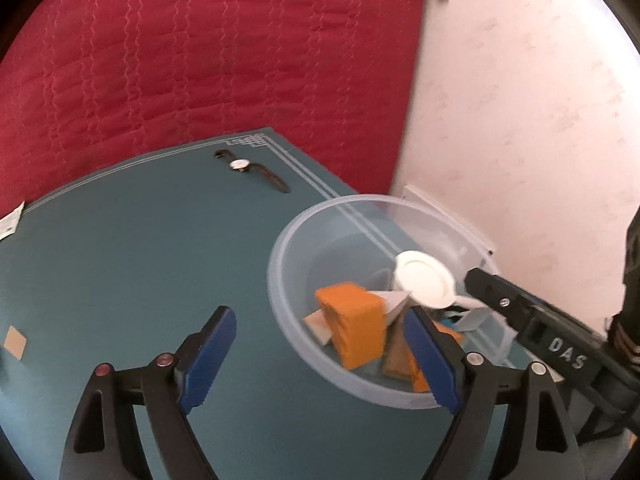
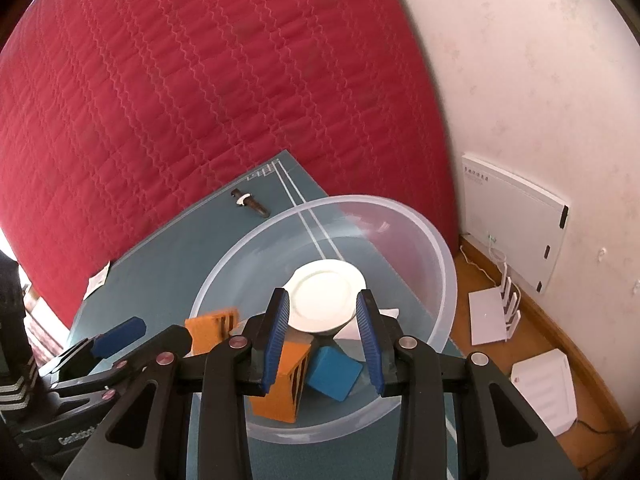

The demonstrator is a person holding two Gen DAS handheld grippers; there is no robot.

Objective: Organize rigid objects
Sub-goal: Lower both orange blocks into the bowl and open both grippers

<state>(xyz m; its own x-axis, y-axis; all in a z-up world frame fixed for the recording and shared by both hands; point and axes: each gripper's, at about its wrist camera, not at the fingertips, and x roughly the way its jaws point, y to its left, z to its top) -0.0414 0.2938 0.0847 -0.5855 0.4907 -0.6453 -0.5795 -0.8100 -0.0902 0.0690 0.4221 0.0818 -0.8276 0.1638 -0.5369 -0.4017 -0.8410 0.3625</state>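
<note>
A clear plastic bowl [image 1: 296, 340] [image 2: 436, 280] sits at the right edge of the teal table [image 1: 140, 264] [image 2: 168, 264]. It holds orange blocks [image 1: 354, 328] [image 2: 280, 384], a blue block [image 2: 334, 374] and white pieces. My right gripper [image 2: 322, 330] hovers over the bowl with a white round dish [image 2: 326, 296] [image 1: 424, 284] between its blue fingers; the jaws look slightly apart from it. My left gripper [image 1: 316, 360] is open and empty, its right finger over the bowl's near rim. A wristwatch [image 1: 250, 168] [image 2: 250, 202] lies at the table's far corner.
A red quilted bed [image 1: 200, 60] [image 2: 200, 100] rises behind the table. A white wall panel [image 2: 516, 220] and white boxes [image 2: 492, 312] sit on the wooden floor to the right. A paper slip [image 1: 10, 222] [image 2: 98, 278] and a tan tile [image 1: 16, 340] lie at the table's left.
</note>
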